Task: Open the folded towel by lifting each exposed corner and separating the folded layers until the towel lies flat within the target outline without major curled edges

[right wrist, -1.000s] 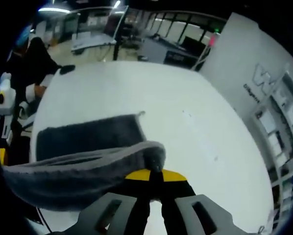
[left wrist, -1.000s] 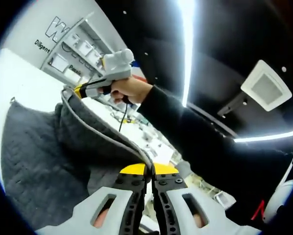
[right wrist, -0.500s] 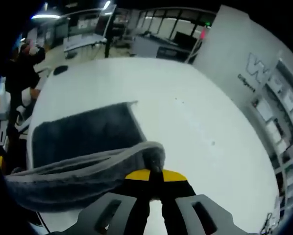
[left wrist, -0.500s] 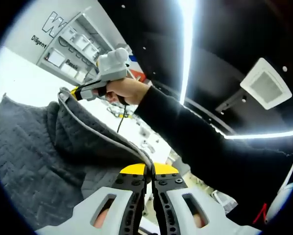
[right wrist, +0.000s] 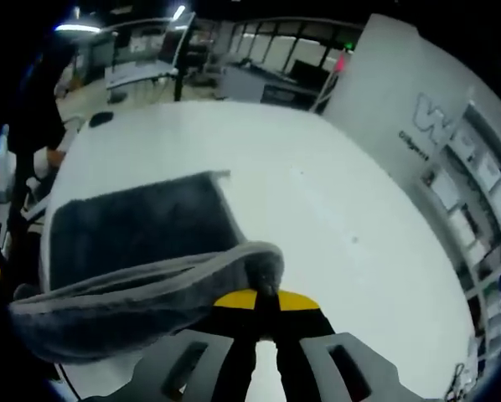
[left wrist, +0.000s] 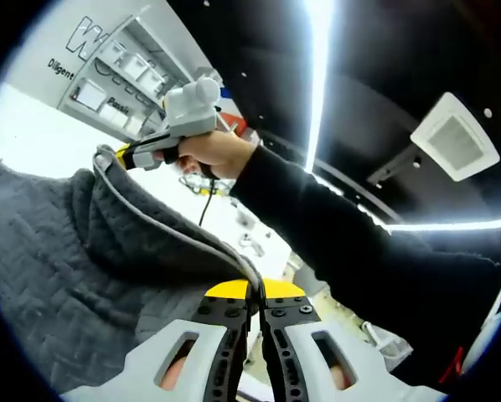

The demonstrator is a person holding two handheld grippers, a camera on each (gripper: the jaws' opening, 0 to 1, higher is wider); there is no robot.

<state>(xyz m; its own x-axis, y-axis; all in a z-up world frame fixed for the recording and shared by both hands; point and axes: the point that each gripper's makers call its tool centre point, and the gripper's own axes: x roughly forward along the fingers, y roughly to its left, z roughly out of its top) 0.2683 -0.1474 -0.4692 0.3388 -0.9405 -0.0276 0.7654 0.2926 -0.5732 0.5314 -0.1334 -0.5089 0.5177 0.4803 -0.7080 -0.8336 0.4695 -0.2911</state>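
- My left gripper (left wrist: 255, 295) has its jaws pressed together on the hemmed edge of the grey towel (left wrist: 83, 251); the hem runs up and away from the yellow tips.
- My right gripper (right wrist: 265, 299) is likewise closed tight on a towel corner, the cloth bunched just above its yellow tips and sagging away to the left in the right gripper view.
- In the left gripper view that same right gripper (left wrist: 126, 156) sits at the far end of the hem, held in a hand (left wrist: 217, 152) with a dark sleeve (left wrist: 334, 243) behind it, so I judge the two grips hold one edge at two points, raised off the bench.
- The rest of the towel lies on the white bench (right wrist: 334, 251), its far corner (right wrist: 221, 174) flat, the lifted layer arching over it.
- To do this step well, I would draw the grippers apart until the hem is taut, carry the raised layer clear of the lower one, then lower it evenly so no edge curls under.
- I cannot make out any target outline on the bench; the near left part of the towel is cut off in both views, and I cannot tell how many folds remain under the raised layer.
- Far shelving (left wrist: 121, 71) and wall lettering are too blurred to read fully.
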